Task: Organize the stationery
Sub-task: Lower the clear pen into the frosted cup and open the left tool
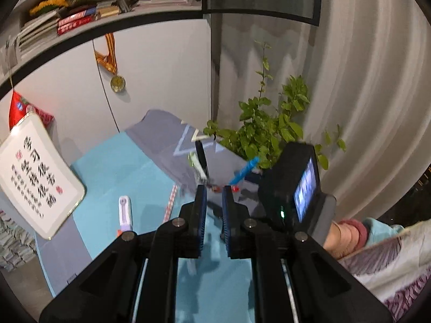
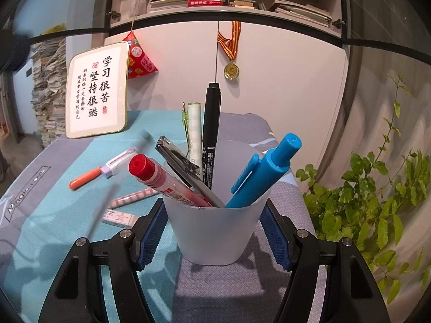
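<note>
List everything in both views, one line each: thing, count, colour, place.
cup: one, frosted white, on the cloth between the right gripper's pads
pens in the cup: five; red-capped, dark clip pen, pale green, black marker, blue
loose stationery: orange-tipped pen, pink checked pen, white eraser, on the teal cloth left of the cup
cloth: one, teal and grey, over the table
sign: one, white, leaning at the back
medal: one, gold, hanging on the cabinet
plant: one, green, right
left gripper: black, blue pads, shut, empty
right gripper: black, blue pads, around the cup
</note>
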